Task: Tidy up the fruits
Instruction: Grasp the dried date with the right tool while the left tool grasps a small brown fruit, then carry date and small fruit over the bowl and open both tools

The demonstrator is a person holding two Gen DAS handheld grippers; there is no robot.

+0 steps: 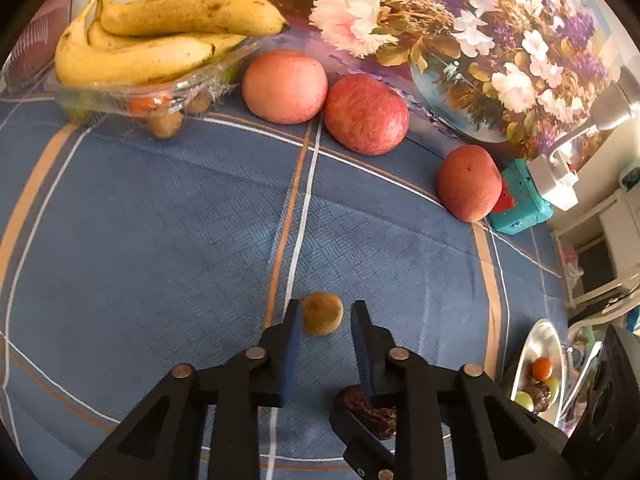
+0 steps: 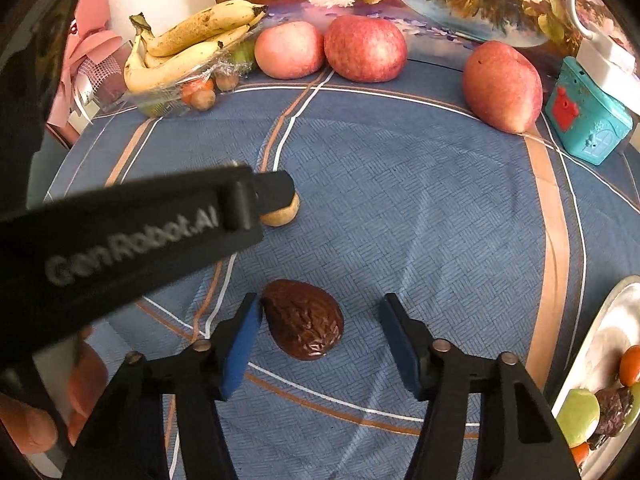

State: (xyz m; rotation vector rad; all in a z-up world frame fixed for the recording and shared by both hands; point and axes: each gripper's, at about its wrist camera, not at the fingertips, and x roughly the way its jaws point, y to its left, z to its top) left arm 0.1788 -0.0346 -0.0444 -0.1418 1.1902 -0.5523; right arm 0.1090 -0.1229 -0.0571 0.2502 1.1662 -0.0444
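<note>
Wrinkled dark-brown date between right tongs.

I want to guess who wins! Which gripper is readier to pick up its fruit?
Probably the left gripper: its jaws sit snug around the small brown fruit. The right gripper stands wider, with one pad clear of the wrinkled dark fruit.

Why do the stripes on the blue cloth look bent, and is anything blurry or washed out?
Both views: the fisheye lens bows the tablecloth stripes and blacks out the corners. Right wrist view: the left gripper, close to the lens, is soft, its lettering smeared; the metal tray glares white. Left wrist view: the bananas look crisp.
</note>
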